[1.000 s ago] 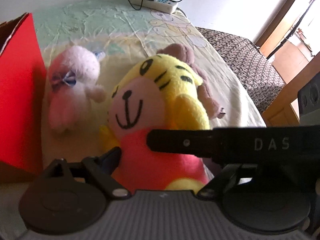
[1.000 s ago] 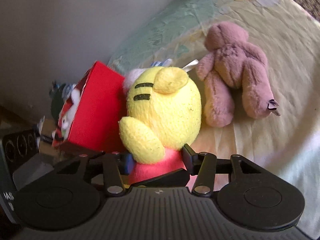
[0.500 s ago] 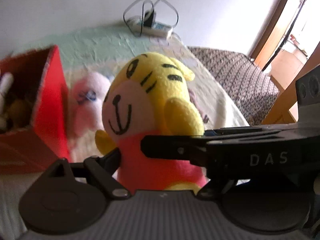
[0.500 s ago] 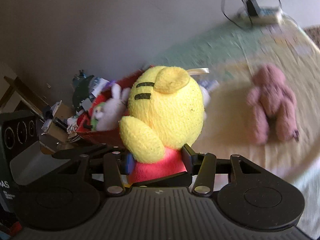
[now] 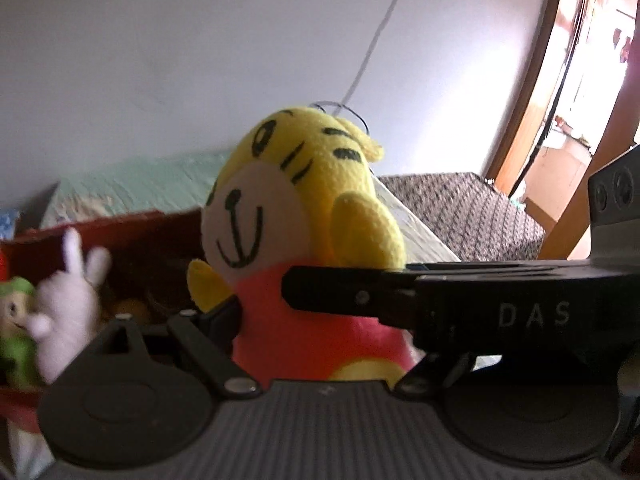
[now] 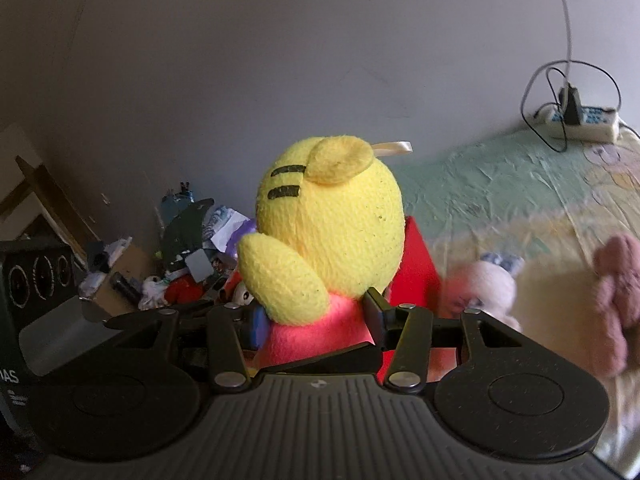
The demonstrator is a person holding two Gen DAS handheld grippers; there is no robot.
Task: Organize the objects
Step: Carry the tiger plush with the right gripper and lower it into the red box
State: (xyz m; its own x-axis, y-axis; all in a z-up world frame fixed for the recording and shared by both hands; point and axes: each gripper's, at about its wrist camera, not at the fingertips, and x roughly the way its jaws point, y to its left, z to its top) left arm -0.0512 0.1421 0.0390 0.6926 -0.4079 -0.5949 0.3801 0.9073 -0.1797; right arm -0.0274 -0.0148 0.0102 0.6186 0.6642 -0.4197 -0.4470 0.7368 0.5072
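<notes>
Both grippers [image 5: 320,316] [image 6: 316,320] clamp the tiger plush [image 5: 304,216], hiding its legs.

I see a bed [image 6: 500,184] under a pale green and yellow printed sheet. On it sit a red box [image 6: 416,264], a pink plush [image 6: 480,288] just beside the box, a mauve plush [image 6: 616,296] farther right, and a white power strip [image 6: 580,122] near the wall.

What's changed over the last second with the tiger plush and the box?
Both grippers, left and right, have lifted the yellow tiger plush off the bed and carried it toward the red box, whose open top now shows. Unchanged: both stay clamped on it; the pink plush and brown bear still lie on the bedspread.
</notes>
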